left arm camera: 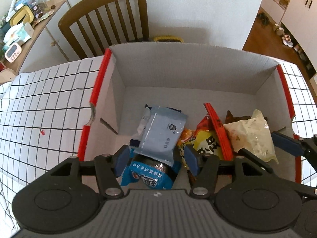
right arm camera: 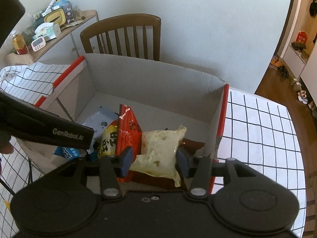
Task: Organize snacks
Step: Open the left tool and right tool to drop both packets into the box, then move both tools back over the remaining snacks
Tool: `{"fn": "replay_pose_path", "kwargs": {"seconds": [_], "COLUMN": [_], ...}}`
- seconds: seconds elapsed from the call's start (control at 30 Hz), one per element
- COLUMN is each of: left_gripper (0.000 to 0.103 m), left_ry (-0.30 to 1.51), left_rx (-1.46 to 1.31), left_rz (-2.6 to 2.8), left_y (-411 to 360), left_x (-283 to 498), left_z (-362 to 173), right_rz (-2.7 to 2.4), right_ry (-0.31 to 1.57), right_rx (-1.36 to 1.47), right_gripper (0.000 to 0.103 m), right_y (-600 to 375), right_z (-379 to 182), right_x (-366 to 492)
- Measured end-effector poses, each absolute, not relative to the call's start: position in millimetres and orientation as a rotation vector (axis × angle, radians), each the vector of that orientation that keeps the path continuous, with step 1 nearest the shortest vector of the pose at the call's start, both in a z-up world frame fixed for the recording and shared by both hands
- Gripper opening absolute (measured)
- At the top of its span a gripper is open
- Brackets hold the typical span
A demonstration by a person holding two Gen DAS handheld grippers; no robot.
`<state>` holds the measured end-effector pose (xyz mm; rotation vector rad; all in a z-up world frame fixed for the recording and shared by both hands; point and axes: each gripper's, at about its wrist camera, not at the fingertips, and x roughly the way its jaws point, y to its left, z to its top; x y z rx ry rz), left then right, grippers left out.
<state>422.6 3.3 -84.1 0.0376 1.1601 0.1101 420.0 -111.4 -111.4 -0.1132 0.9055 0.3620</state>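
Left gripper (left arm camera: 156, 159): my jaws stand spread, pointing steeply down into the box. Between the blue pads sit the lower end of a pale blue packet (left arm camera: 162, 132) and, under it, a bright blue snack bag (left arm camera: 146, 176). I see a gap between each pad and the wrappers, so I log no pinch on this side.

Right gripper (right arm camera: 154, 161): jaws also parted, straddling a cream-coloured bag (right arm camera: 160, 150). The left pad sits just beside the bag's edge, the right pad close to its other side; I cannot tell for certain whether either pad touches, but the bag lies slack and not squeezed, so I log it as loose.

Outward from there: the cream-coloured bag rests on a dark brown packet (right arm camera: 193, 144) near the right wall of the box. Just left of it a red packet (right arm camera: 128, 129) stands tilted on edge, leaning against a yellow bag (right arm camera: 109, 138). The pale blue packet lies further left, toward the middle of the floor.

All snacks sit in the near half of the cardboard box (left arm camera: 178, 67), white inside with red-edged side walls. The far half of its floor is bare. The box stands on a tablecloth (left arm camera: 43, 99) with a black grid. A wooden chair (left arm camera: 111, 17) is behind the box, and a cluttered sideboard (right arm camera: 65, 31) sits off to the left.
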Motion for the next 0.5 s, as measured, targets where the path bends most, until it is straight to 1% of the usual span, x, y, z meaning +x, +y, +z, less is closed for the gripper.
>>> {"fn": "replay_pose_path", "kwargs": {"seconds": [0.03,0.07,0.1,0.13,0.5], "left_gripper": [0.060,0.060,0.060,0.060,0.060], "left_ry": [1.156,1.151,1.146,1.140,1.064], "left_rx": [0.036,0.037,0.039,0.039,0.015], "left_rz": [0.109,0.109,0.108,0.107,0.106], "left_y": [3.7,4.0,4.8,5.5,11.6], "left_x": [421.5,419.2,417.3,414.4,378.2], "left_z": [-81.9,-79.3,-77.2,-74.1,-35.1], "right_rz": [0.363,0.363,0.365,0.366,0.383], "right_ry": [0.898,0.887,0.878,0.867,0.810], "right_rx": [-0.112,-0.108,-0.103,-0.097,-0.053], "right_gripper": [0.061,0.066,0.078,0.083,0.087], "right_y": [-111.5,-112.0,-112.4,-113.4,-122.1], "right_z": [-109.8,-107.2,-104.8,-101.9,-70.4], "right_x": [418.6,416.5,414.9,412.4,384.4]}}
